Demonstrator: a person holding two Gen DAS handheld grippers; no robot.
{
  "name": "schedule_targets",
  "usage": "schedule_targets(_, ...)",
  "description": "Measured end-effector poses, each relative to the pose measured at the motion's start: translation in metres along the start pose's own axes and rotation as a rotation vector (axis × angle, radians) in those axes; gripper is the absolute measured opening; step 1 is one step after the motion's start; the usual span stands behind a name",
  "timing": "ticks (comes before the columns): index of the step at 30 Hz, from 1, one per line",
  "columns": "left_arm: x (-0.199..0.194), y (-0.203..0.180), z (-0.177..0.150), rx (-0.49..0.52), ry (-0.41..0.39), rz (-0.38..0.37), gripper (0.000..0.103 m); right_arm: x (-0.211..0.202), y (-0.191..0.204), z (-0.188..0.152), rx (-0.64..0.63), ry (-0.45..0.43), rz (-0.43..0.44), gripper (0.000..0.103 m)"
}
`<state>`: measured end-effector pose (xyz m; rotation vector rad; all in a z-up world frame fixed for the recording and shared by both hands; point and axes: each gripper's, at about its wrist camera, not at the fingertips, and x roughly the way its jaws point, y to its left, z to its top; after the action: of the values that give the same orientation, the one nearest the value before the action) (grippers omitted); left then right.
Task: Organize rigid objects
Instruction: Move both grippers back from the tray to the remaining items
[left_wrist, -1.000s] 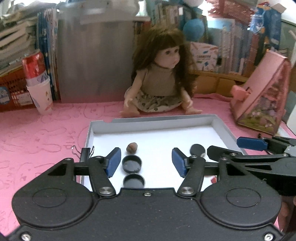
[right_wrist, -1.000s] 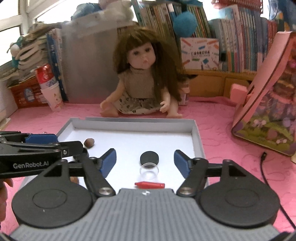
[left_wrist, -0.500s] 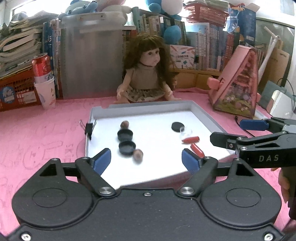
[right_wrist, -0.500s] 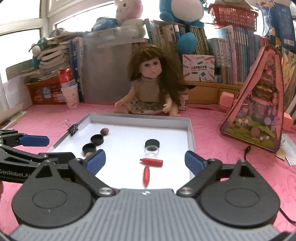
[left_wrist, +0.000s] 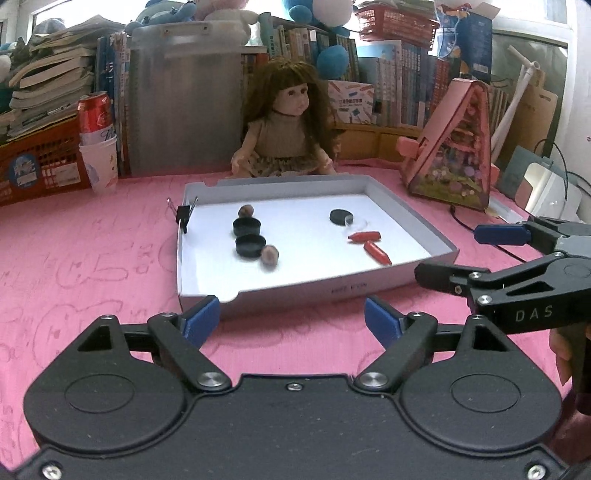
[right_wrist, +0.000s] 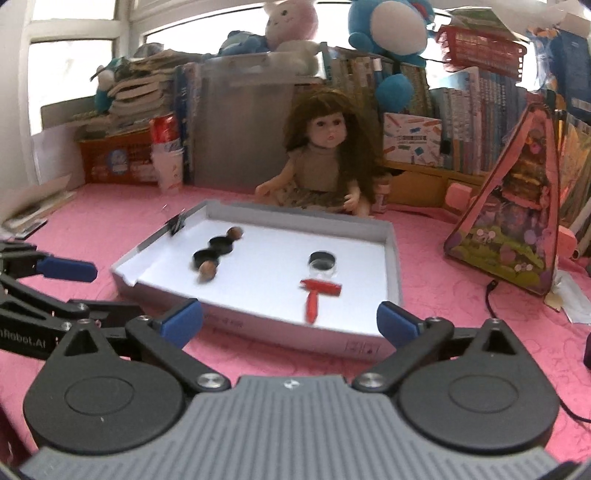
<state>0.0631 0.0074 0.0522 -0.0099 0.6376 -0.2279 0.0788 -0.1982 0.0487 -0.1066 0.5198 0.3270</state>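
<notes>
A shallow white tray (left_wrist: 413, 218) (right_wrist: 393, 254) lies on the pink mat. In it are two black caps (left_wrist: 246, 226) (left_wrist: 250, 246), two brown nuts (left_wrist: 245, 211) (left_wrist: 269, 254), a black disc (left_wrist: 340, 216) (right_wrist: 322, 259) beside a clear cap (right_wrist: 325, 272), and two red pieces (left_wrist: 364, 236) (left_wrist: 376, 253) (right_wrist: 320, 288). A black binder clip (left_wrist: 182, 216) sits on the tray's left wall. My left gripper (left_wrist: 291, 321) is open and empty in front of the tray. My right gripper (right_wrist: 290, 321) is open and empty near the tray's front edge.
A doll (left_wrist: 286, 122) sits behind the tray. A pink triangular toy house (left_wrist: 454, 147) stands at the right, a cable (left_wrist: 469, 225) beside it. A red can in a white cup (left_wrist: 96, 140), an orange crate, a grey bin (left_wrist: 184, 99) and books line the back.
Both grippers have drawn back and up from over the tray to in front of it. Both opened wider. The tray's contents stay in place.
</notes>
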Motion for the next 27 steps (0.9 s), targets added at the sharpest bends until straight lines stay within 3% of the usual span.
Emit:
schedule_targets(12,-0.018,-0.005,-0.033,0.034,0.012,-0.022,0.082,-0.009,0.004,-0.032,-0.005,0.028,0.007,0.103)
schedule_targets(16,-0.020,-0.007,-0.042,0.037,0.046,-0.044,0.068,-0.011,0.004,-0.038,-0.020,0.034,-0.002,0.103)
schedule_targets(20,-0.021,-0.011,-0.051,0.041,0.086,-0.089,0.047,-0.009,0.001,-0.044,-0.010,0.054,0.006,0.103)
schedule_targets(24,-0.021,-0.021,-0.057,0.079,0.100,-0.114,0.042,-0.004,0.001,-0.048,-0.011,0.073,0.011,0.103)
schedule_targets(27,-0.016,-0.027,-0.058,0.098,0.097,-0.092,0.039,-0.001,0.005,-0.051,-0.038,0.082,0.009,0.103)
